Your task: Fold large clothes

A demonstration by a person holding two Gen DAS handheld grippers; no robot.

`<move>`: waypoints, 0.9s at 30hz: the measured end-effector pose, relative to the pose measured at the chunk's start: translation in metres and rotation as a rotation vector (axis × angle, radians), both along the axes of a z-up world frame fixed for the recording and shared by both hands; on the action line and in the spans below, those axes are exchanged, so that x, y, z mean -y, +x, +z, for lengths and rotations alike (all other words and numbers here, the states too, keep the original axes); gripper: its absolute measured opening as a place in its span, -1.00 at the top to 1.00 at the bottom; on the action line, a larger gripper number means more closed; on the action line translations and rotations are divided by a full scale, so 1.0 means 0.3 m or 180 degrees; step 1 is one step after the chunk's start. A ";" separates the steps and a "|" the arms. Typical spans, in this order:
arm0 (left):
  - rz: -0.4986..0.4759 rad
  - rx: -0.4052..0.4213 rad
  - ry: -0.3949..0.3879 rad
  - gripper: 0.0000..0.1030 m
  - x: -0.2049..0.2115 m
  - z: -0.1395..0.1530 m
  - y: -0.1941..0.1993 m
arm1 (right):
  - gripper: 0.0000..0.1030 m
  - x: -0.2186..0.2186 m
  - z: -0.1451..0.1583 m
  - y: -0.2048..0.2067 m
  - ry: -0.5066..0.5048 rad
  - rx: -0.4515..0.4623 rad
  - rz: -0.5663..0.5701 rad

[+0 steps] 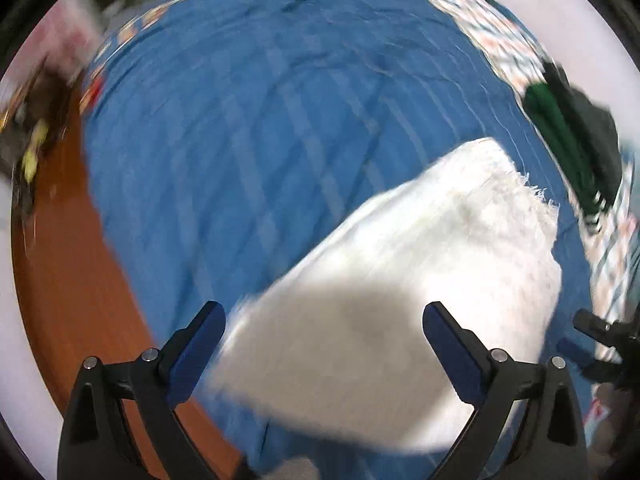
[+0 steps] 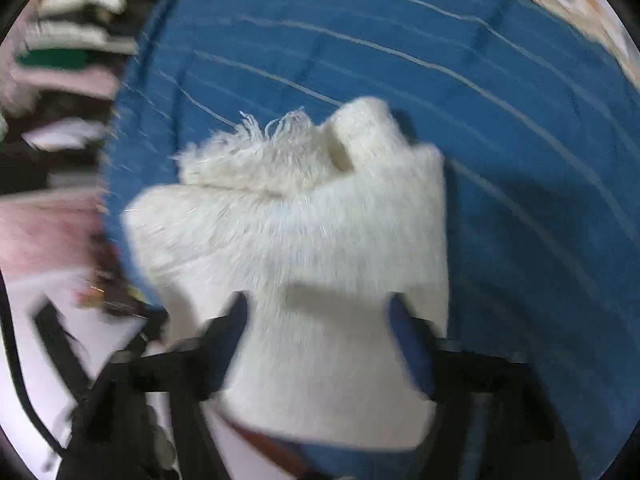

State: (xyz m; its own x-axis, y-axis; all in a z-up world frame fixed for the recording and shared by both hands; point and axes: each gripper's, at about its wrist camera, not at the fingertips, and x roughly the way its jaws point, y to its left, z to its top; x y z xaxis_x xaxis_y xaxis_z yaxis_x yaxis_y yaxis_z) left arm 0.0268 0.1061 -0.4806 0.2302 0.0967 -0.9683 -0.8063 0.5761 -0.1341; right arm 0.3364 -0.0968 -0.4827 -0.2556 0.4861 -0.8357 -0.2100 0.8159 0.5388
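Observation:
A white fuzzy garment with a frayed edge (image 1: 408, 280) lies folded on a blue striped cloth (image 1: 260, 140). My left gripper (image 1: 324, 320) is open above its near part, fingers wide apart, holding nothing. In the right wrist view the same white garment (image 2: 304, 240) lies bunched between my right gripper's (image 2: 320, 320) blue fingers (image 2: 404, 332), which stand open on either side of it; the view is blurred. The right gripper also shows at the right edge of the left wrist view (image 1: 600, 336).
The blue cloth (image 2: 480, 100) covers a patterned sheet (image 1: 492, 28). A dark green and black garment (image 1: 568, 140) lies at the far right. Brown wooden floor (image 1: 68, 280) runs along the left. Stacked clothes (image 2: 68, 40) sit left in the right wrist view.

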 end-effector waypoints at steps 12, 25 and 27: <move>0.1100 0.1304 -0.1287 0.41 -0.034 -0.319 -0.142 | -0.53 0.226 -0.363 -0.065 0.1013 -0.0820 -0.0298; 0.0722 0.1269 -0.0744 0.78 -0.076 -0.231 -0.123 | -0.47 -0.150 -0.529 -0.060 0.1845 -0.1159 0.0004; 0.0651 0.1283 -0.0682 0.79 -0.108 -0.200 -0.114 | -0.15 -0.176 -0.501 -0.061 0.2000 -0.1129 -0.0086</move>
State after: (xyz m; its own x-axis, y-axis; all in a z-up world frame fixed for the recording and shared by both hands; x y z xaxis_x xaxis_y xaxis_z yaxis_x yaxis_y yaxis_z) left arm -0.0074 0.1384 -0.5406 0.5873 -0.0126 -0.8093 -0.7595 0.3370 -0.5564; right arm 0.3181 -0.0440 -0.6329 -0.4407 0.8576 -0.2652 0.0804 0.3319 0.9399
